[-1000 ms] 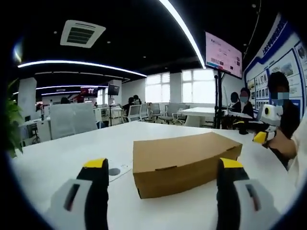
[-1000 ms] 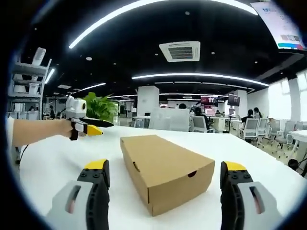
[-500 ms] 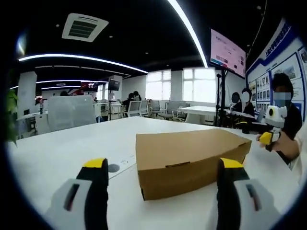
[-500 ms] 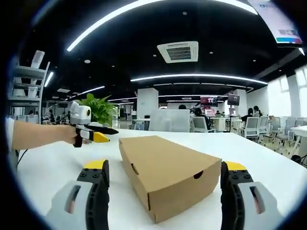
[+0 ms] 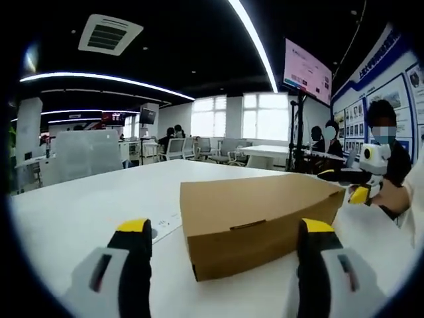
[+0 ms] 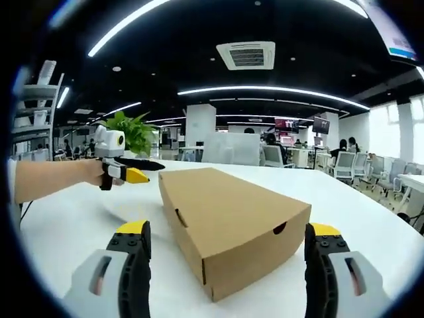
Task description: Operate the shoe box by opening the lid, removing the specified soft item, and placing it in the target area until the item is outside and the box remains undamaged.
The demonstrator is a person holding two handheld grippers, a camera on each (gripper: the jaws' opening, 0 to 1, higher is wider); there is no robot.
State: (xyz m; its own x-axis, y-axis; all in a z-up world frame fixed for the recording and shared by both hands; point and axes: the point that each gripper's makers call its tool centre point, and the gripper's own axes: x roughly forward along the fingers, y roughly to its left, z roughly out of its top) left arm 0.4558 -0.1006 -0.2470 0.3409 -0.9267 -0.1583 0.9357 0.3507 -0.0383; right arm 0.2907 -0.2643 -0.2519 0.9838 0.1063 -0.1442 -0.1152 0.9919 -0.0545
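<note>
Handling assessment: the shoe box (image 5: 255, 222) is plain brown corrugated card, so I judge it light, stiff along its folded edges and easily creased or torn across its flat panels. Its surface looks matte and should offer fair grip. The lid is shut and sits flush over the base. I see a small tab slot on the long side in the left gripper view and a half-round finger notch on each of two sides in the right gripper view. I judge the lid's lower edge near a notch to be the safest hold, lifting gently while the other tool steadies the base. The soft item is inside and cannot be inspected.

Appearance: unmarked, unprinted, corners square, no visible dents.

Position: the box rests on the white table (image 6: 59, 232), just beyond my jaws in both views.

Jaw state: my left gripper (image 5: 225, 242) stands spread wide, holding nothing, with the box beyond its tips. My right gripper (image 6: 225, 242) is likewise spread and empty. In the right gripper view the left tool (image 6: 122, 172) hovers left of the box, apart from it.
</note>
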